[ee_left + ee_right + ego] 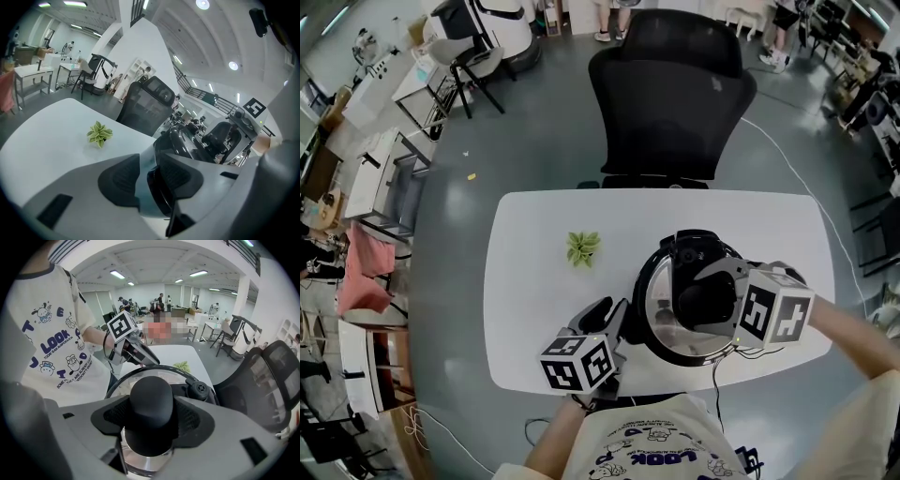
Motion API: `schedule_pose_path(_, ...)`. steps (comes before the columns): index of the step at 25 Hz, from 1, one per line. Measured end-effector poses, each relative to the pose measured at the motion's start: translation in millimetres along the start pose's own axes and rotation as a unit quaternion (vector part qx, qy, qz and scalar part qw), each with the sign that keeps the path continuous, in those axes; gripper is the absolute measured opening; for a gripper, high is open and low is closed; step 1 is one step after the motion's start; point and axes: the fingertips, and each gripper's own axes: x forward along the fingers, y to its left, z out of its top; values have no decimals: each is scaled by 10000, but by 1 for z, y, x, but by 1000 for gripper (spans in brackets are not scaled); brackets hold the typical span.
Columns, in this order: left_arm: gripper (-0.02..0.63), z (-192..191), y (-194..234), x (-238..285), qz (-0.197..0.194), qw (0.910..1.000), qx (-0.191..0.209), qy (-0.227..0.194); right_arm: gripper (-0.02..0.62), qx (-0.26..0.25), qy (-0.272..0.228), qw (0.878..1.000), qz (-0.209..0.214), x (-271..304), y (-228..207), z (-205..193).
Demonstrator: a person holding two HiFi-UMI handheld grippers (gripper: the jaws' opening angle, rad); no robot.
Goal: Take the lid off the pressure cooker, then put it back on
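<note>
Black ribbed pads of the right gripper (151, 419) press on either side of the round black knob (151, 392) of the lid (660, 305), so these jaws are clamped on it from above. The lid is clear, with a dark rim and a steel disc under the knob. It lies on the pressure cooker (677, 357), which stands at the near right of the white worktop (534, 309). A black fitting (200, 390) sits at the lid's edge near the knob. The left gripper (149, 180) comes in low at the cooker's left flank, its jaws set about a black side handle (160, 194). One pad lies against the handle and a pale strip shows by the other, so the grip looks closed on it, though the view is too tight to be sure. Farther out on the worktop a small green plant (582, 248) stands well apart from the cooker. A black office chair (670, 94) stands at the far edge, and the person's pale printed shirt (661, 450) shows at the near edge.
</note>
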Motion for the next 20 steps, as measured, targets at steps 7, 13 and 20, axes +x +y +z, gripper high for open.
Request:
schedule_pose_path(7,146,1,0,-1,-19,10000,16,-9,296,-158,-60,9998,108,-4,0,-7)
schedule_pose_path(13,146,-2,0,0,-17,10000,12,14,296,-273,-182,9994,113,-8,0,-12)
schedule_pose_path(20,146,-3,-4,-2,-32,10000,19,-13,296,-288,-274,9991,151,-8,-3,-13)
